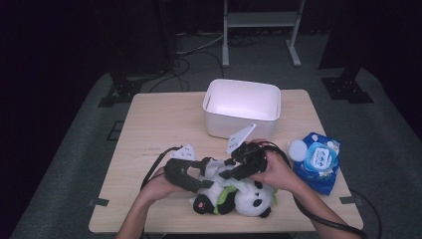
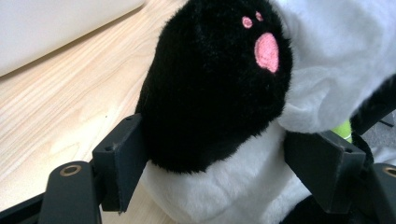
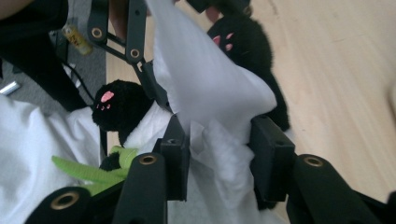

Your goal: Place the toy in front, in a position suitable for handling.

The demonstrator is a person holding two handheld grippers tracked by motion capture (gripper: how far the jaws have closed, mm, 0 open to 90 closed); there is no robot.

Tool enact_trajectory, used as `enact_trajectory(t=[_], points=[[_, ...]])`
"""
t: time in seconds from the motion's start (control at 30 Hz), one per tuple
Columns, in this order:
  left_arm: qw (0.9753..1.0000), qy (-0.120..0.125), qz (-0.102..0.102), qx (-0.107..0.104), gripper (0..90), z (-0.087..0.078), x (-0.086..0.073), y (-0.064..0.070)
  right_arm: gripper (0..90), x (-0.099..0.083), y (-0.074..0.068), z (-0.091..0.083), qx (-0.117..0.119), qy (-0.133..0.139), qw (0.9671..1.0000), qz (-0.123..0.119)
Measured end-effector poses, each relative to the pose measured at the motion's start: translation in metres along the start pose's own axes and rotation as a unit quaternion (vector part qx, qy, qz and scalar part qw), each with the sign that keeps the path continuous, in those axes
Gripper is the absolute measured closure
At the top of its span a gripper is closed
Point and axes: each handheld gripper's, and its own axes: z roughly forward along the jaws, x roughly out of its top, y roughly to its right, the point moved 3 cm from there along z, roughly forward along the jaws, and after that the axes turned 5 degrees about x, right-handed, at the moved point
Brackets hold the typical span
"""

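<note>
Panda (image 1: 239, 196) foot fills left jaws; right gripper view shows pinched wipe (image 3: 219, 107) (white).

Fluffy plush panda (image 1: 239, 196) — matt wooden table (image 1: 154, 124)

One panda, one bin, one wipes pack, two grippers.

On the table (image 1: 149, 124) lies one plush panda (image 1: 239, 196), with one white bin (image 1: 242, 107) and one blue wipes pack (image 1: 317, 162); a white round thing by the pack may be its lid or a separate item, too small to tell. One white wipe (image 3: 210, 93) shows, and two grippers: left (image 1: 211, 169), right (image 1: 226, 174).
</note>
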Motion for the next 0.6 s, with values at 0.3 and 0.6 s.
enact_trajectory(t=[0.3, 0.6], points=[[1.0, -0.005, 0.002, 0.001, 23.2, 0.0, -0.001, 0.0, 69.6, 0.007, -0.002, 0.018, -0.009, -0.032, 0.9993, -0.016], [0.9999, -0.008, 0.005, -0.004, 23.2, 0.0, -0.002, 0.001, 78.1, -0.007, 0.011, -0.011, -0.041, -0.014, 0.999, 0.013]])
